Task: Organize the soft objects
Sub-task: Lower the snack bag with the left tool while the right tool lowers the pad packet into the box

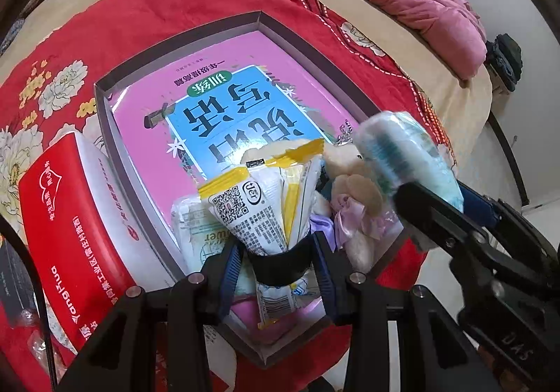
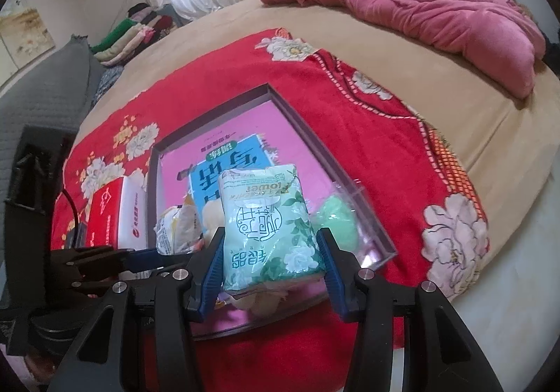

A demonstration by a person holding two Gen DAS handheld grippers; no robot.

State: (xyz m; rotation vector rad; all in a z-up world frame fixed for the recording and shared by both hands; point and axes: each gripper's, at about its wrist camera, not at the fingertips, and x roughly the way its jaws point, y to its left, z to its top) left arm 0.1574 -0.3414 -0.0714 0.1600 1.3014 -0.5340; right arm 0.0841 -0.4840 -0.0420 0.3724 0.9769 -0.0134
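Note:
A shallow grey box [image 1: 105, 101] lies on a red flowered blanket with a pink-and-blue book flat on its bottom. My left gripper [image 1: 278, 259] is shut on a yellow-and-white packet [image 1: 259, 203] with a QR code, held upright over the box's near end. From the right, my right gripper [image 2: 271, 252] is shut on a pale green tissue pack [image 2: 266, 227], also over the box [image 2: 217, 105]. In the left wrist view this pack [image 1: 402, 147] is blurred. A cream plush toy [image 1: 353, 182], a second tissue pack [image 1: 189, 227] and a green fluffy thing [image 2: 336, 220] lie inside the near end.
A red-and-white tissue box [image 1: 70, 217] stands against the grey box's left side. The blanket [image 2: 367, 154] covers a tan bed, with a bunched pink quilt [image 2: 437, 7] at the far right. Folded clothes [image 2: 133, 31] are stacked at the back left.

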